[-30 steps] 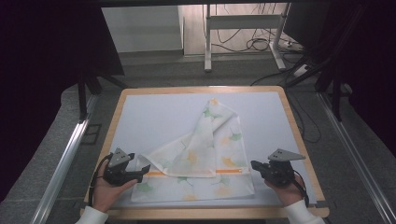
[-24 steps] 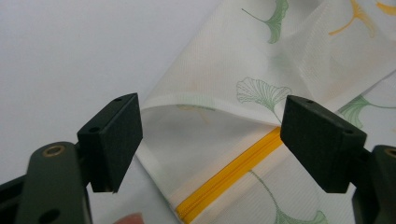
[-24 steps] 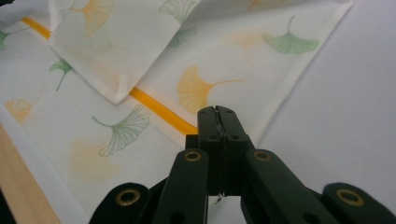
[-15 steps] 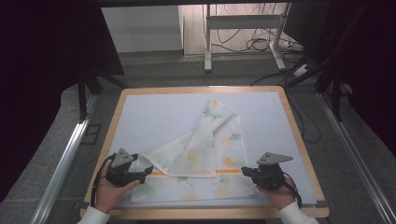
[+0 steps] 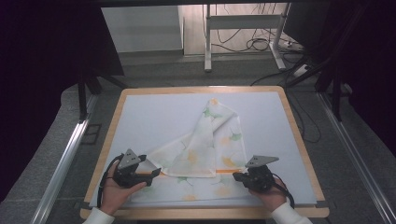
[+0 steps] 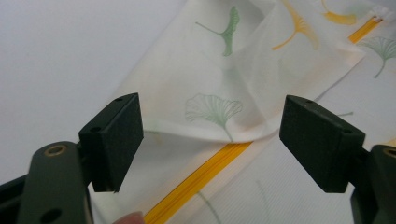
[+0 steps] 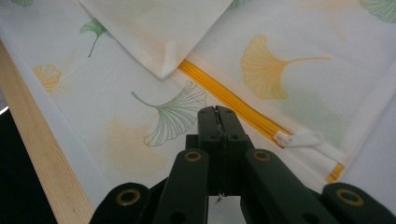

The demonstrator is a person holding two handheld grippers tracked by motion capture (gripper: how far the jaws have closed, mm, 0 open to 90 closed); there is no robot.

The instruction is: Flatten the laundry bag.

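A white mesh bag (image 5: pixel 201 154) printed with green and yellow ginkgo leaves lies on the white mat, its upper part folded down over the lower. A yellow zipper (image 7: pixel 224 95) runs along it and ends at a white pull (image 7: pixel 299 138). My left gripper (image 5: pixel 152 173) is at the bag's left corner, jaws open on either side of the folded edge (image 6: pixel 210 140), pads clear of the cloth. My right gripper (image 5: pixel 236 176) is at the bag's right end. Its jaws are shut together (image 7: pixel 217 112) just above the fabric beside the zipper, and I see nothing between them.
The white mat (image 5: pixel 154 116) covers a wooden-rimmed table (image 5: pixel 289 121); its front edge (image 7: pixel 37 163) lies close to my right gripper. Beyond the table stand a metal frame (image 5: pixel 208 42) and floor cables (image 5: pixel 261 44). Metal rails run along both sides.
My right gripper has moved left, from off the bag's right edge onto its right end. The left gripper and the bag have stayed in place.
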